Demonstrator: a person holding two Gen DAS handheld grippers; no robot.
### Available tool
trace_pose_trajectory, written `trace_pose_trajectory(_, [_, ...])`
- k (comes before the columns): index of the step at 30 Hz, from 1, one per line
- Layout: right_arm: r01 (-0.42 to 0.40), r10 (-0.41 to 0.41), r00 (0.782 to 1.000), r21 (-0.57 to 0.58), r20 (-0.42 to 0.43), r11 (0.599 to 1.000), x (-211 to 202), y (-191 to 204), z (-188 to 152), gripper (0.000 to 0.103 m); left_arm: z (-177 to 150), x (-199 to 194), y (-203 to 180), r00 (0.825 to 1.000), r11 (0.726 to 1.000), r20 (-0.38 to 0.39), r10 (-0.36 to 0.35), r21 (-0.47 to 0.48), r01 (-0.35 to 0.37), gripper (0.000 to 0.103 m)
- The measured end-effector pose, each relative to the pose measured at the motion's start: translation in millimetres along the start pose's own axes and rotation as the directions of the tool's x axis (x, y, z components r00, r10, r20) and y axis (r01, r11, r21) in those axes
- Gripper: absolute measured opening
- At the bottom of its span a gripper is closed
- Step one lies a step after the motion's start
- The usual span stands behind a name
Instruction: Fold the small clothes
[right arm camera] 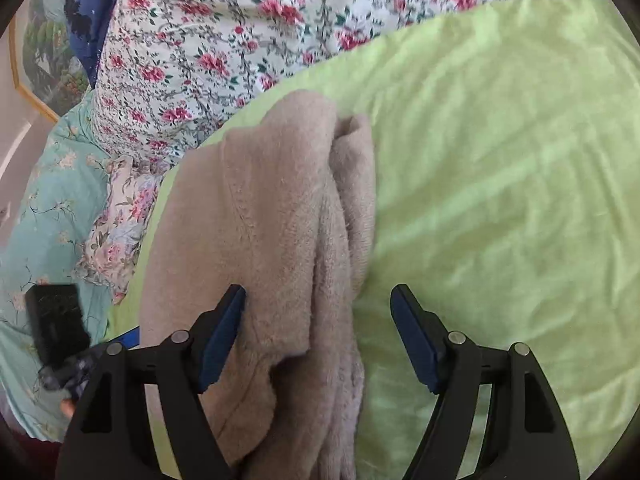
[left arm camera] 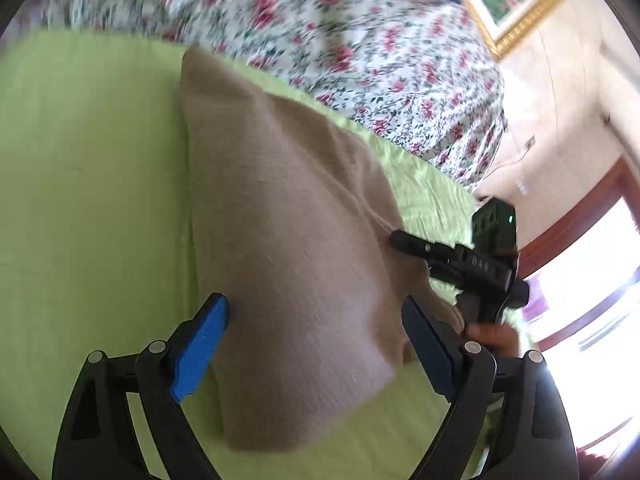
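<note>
beige garment [right arm camera: 272, 216] on green sheet [right arm camera: 500, 160]

A bed carries everything, its surface covered by a light green sheet [right arm camera: 500, 152] that is softly creased. A beige fleece garment [right arm camera: 272, 220], folded over on itself into a long bundle, lies directly on the sheet [left arm camera: 88, 160] at its left side in the right wrist view, and shows as a smooth tan slab [left arm camera: 288, 220] in the left wrist view. At the far edge a white quilt with red roses [right arm camera: 208, 40] rests against the sheet, and a teal floral cover [right arm camera: 44, 208] lies to the left.
</note>
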State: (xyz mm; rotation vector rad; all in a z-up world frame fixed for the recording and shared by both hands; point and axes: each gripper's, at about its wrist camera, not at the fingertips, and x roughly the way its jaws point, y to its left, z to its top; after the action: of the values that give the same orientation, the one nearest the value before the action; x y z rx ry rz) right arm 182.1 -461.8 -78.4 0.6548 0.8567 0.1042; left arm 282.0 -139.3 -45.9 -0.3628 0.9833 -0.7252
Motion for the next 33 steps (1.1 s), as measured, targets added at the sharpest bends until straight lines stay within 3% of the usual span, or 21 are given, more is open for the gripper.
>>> trace_pose_trajectory(7, [-0.011, 0.010, 0.999, -0.019, -0.034, 1.000, 14, 2, 5, 0.075, 12, 33, 25, 0.998, 0.999, -0.058, 0.030, -0.034, -0.032, 0.090])
trace_pose_trajectory(11, [-0.029, 0.028, 0.998, -0.007, -0.052, 1.000, 24, 2, 8, 0.075, 14, 53, 32, 0.997, 0.999, -0.076, 0.012, -0.041, -0.015, 0.091])
trace_pose_trajectory(12, [-0.042, 0.042, 0.997, 0.001, -0.057, 0.999, 27, 2, 9, 0.069, 15, 56, 32, 0.997, 0.999, -0.070, 0.012, -0.032, -0.014, 0.090])
trace_pose_trajectory(14, [-0.074, 0.074, 0.994, 0.013, -0.080, 0.997, 32, 3, 7, 0.050, 18, 63, 33, 0.998, 1.000, -0.066, 0.020, -0.011, -0.021, 0.077])
trace_pose_trajectory(16, [-0.075, 0.076, 0.994, 0.017, -0.079, 0.997, 33, 12, 2, 0.043, 18, 63, 31, 0.998, 1.000, -0.064, 0.017, 0.004, -0.017, 0.065])
trace_pose_trajectory(17, [-0.069, 0.070, 0.996, 0.014, -0.064, 0.997, 29, 18, 0, 0.040, 18, 59, 30, 0.998, 1.000, -0.058, 0.014, 0.011, -0.013, 0.058])
trace_pose_trajectory(20, [-0.093, 0.093, 0.995, 0.013, -0.019, 0.996, 15, 42, -12, 0.036, 16, 38, 23, 0.999, 0.999, -0.040, -0.004, 0.036, 0.006, 0.049])
trace_pose_trajectory(25, [-0.171, 0.171, 0.985, -0.039, -0.014, 0.984, 11, 105, -57, 0.035, -8, -34, 19, 1.000, 0.995, 0.015, -0.017, 0.100, 0.016, 0.048])
trace_pose_trajectory(28, [-0.228, 0.225, 0.973, -0.055, -0.041, 0.972, 24, 137, -90, 0.035, -38, -88, 36, 1.000, 0.994, 0.027, 0.012, 0.110, -0.015, 0.048])
trace_pose_trajectory(33, [-0.246, 0.235, 0.966, -0.104, -0.110, 0.964, 49, 184, -138, 0.035, -85, -146, 74, 0.998, 0.995, 0.010, 0.066, 0.080, -0.067, 0.048])
